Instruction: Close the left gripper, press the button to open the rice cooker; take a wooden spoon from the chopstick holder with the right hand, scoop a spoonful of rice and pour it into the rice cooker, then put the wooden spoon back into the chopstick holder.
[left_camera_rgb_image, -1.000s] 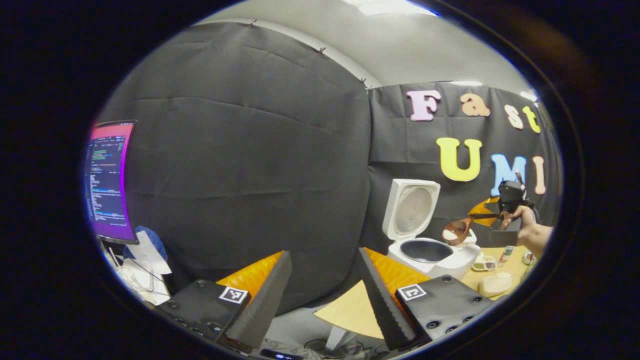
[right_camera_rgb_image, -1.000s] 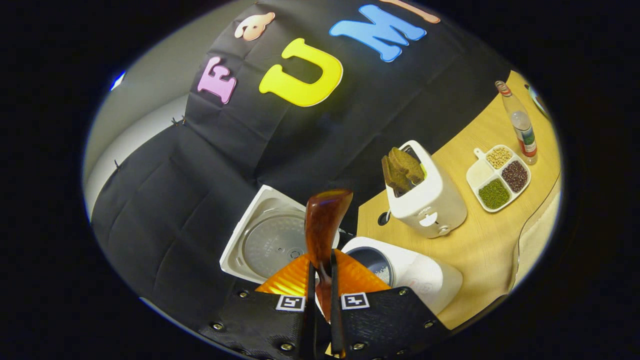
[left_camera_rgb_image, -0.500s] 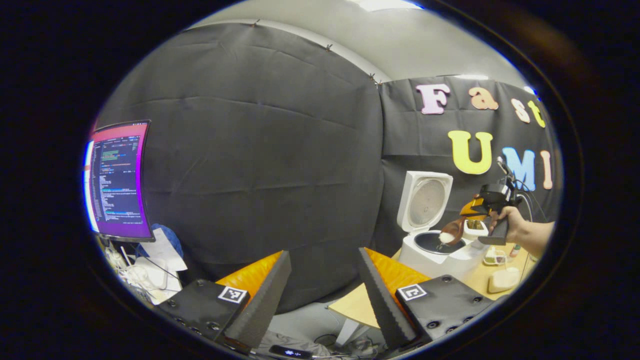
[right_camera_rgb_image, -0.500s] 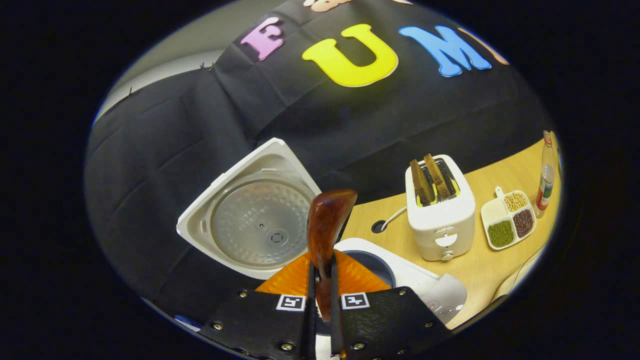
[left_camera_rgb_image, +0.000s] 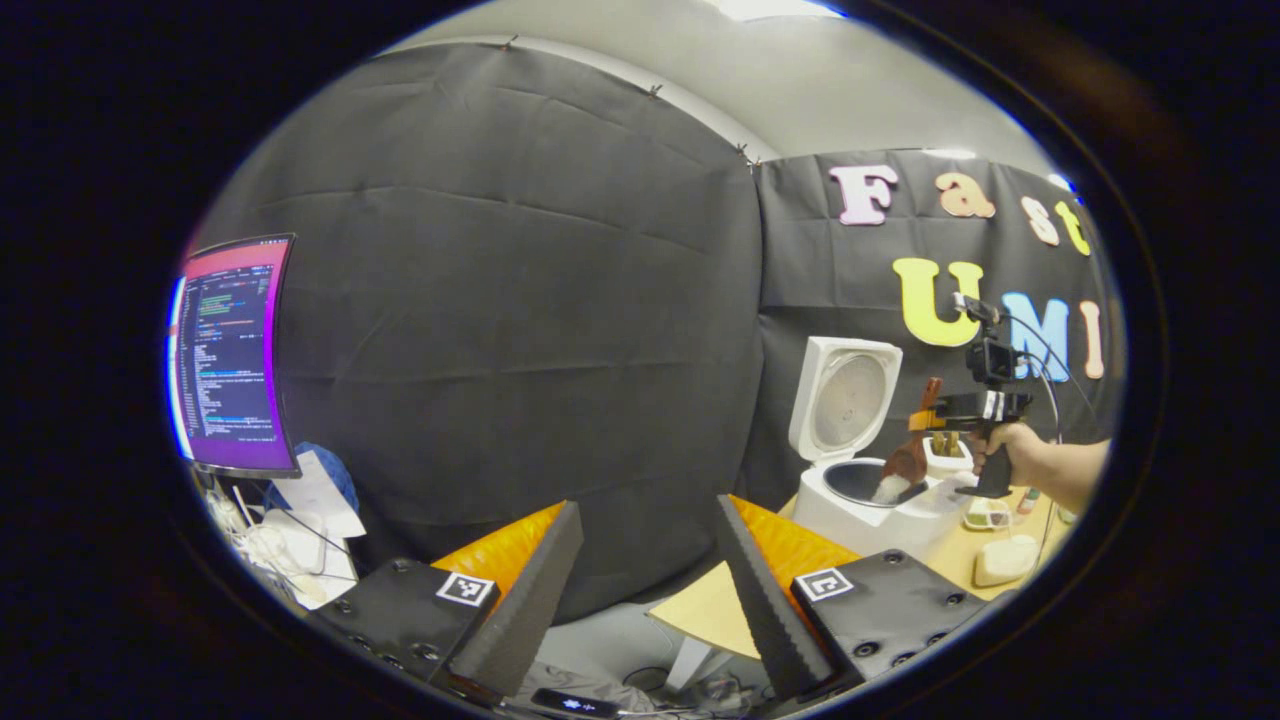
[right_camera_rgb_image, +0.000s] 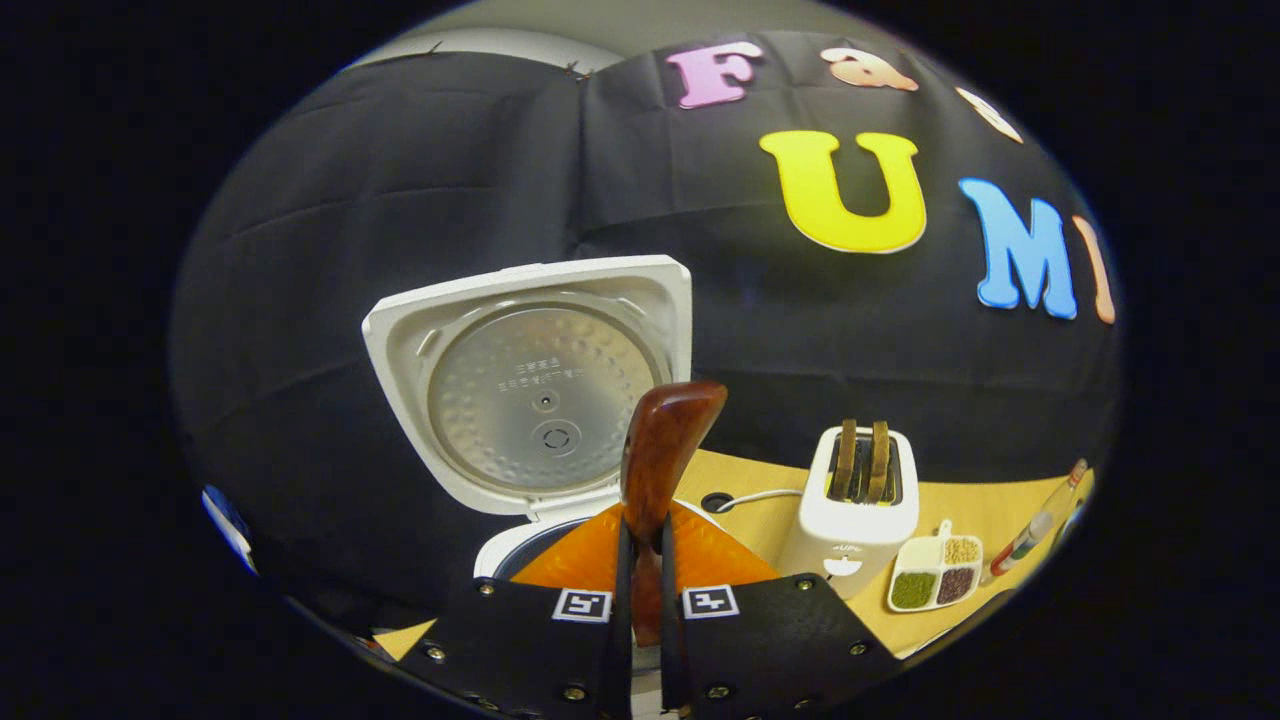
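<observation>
Now my right gripper, clamped on the wooden spoon, has tipped it bowl-down; rice falls into the open rice cooker. Left gripper idles wide. Pour nearly done.

A toaster with bread stands beside a divided dish of beans.
</observation>
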